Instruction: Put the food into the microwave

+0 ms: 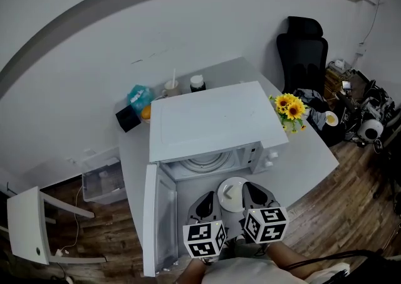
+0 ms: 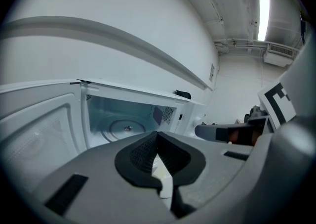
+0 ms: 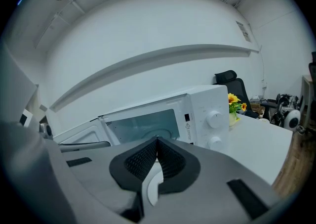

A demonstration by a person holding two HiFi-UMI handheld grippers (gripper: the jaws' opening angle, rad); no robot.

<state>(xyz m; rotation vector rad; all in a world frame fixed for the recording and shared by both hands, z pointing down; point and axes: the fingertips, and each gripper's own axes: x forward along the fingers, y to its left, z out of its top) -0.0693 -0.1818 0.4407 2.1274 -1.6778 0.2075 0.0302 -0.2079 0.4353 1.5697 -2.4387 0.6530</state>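
Left claw [image 1: 207, 203] and right claw [image 1: 254, 196] both pinching plate [image 1: 233, 190] rim, one each side. I judge open microwave [image 1: 213, 120] cavity straight beyond plate, far side; door [image 1: 152, 214] swung left.

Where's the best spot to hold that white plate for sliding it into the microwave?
Grip the plate by its thin rim, one side each: left tongs from the left, right tongs from the right, as clamped now. It's flat, so only the rim gives a bite, and side grips leave its far edge free.

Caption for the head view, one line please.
Left gripper and right gripper hold a white plate before the open microwave.
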